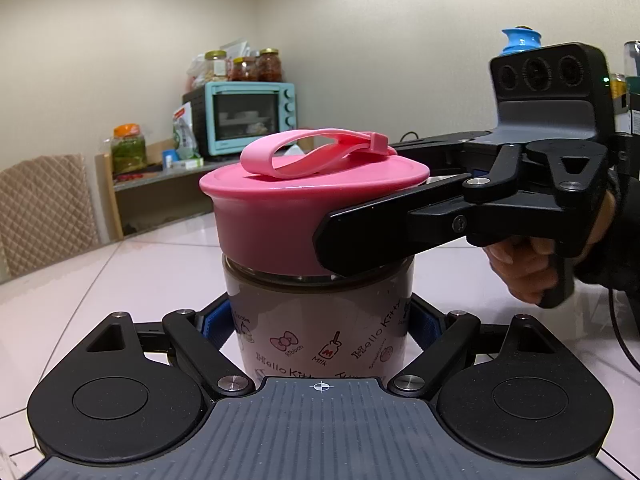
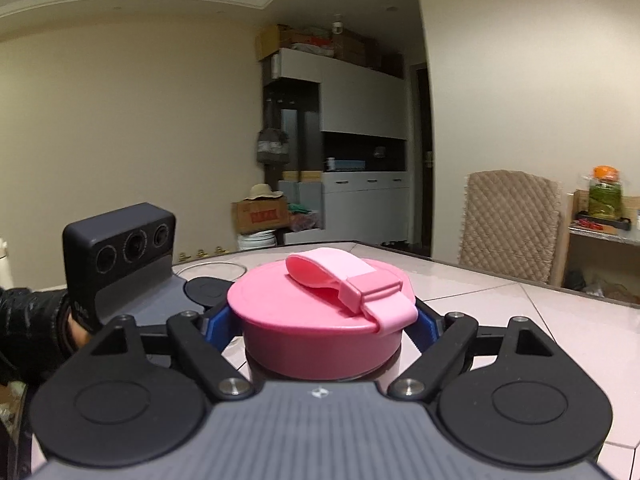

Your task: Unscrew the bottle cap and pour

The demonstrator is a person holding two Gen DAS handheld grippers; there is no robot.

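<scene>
A squat bottle with a cartoon print stands upright on the pale table. My left gripper is shut on its body, with a blue pad on either side. A wide pink cap with a strap loop sits on the bottle. My right gripper reaches in from the right, held by a hand. In the right wrist view the cap lies between its blue pads. The jaws stand slightly apart from the cap's wall, so this gripper is open.
A padded chair stands at the table's far left edge. Behind it is a shelf with a teal oven and jars. In the right wrist view a glass bowl's rim shows beyond the cap, and another chair stands on the right.
</scene>
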